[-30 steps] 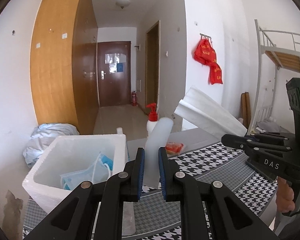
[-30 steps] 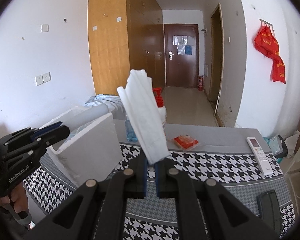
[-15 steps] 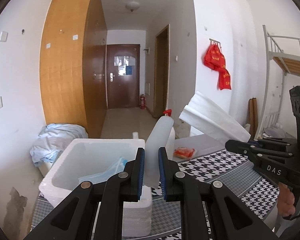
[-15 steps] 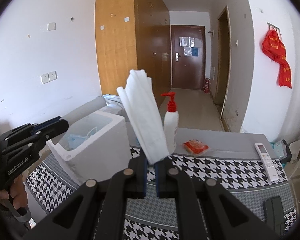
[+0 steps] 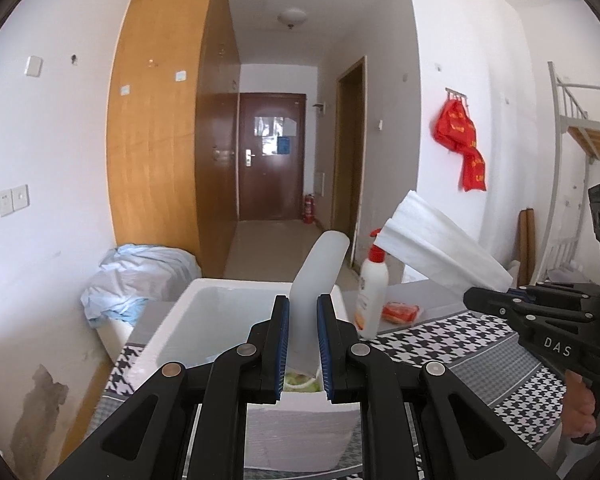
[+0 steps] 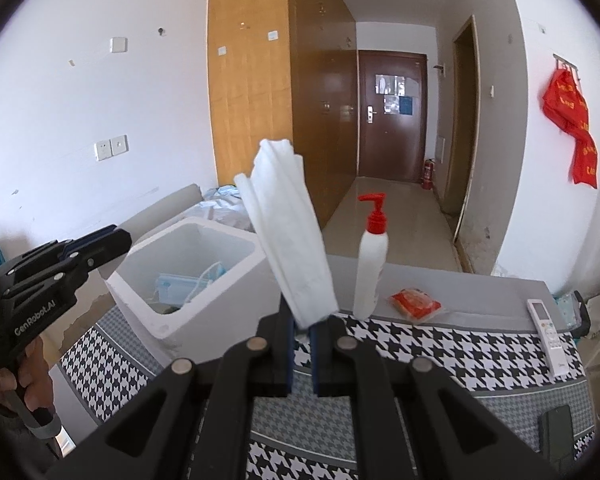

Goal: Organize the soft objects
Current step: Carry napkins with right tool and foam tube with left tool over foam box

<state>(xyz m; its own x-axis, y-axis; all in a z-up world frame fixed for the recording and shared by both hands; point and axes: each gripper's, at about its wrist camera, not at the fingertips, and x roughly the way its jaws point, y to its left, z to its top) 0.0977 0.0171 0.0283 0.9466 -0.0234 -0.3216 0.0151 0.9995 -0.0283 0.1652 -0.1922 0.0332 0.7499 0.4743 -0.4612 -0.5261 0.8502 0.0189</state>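
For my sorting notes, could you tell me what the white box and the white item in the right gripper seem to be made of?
White box: likely foam polystyrene, matte; thick walls, grainy chipped rim. White item in the right gripper: probably soft tissue or nonwoven, matte; thin folded layers, slightly creased.

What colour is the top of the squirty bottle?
Red; the pump top shows best in the right wrist view.
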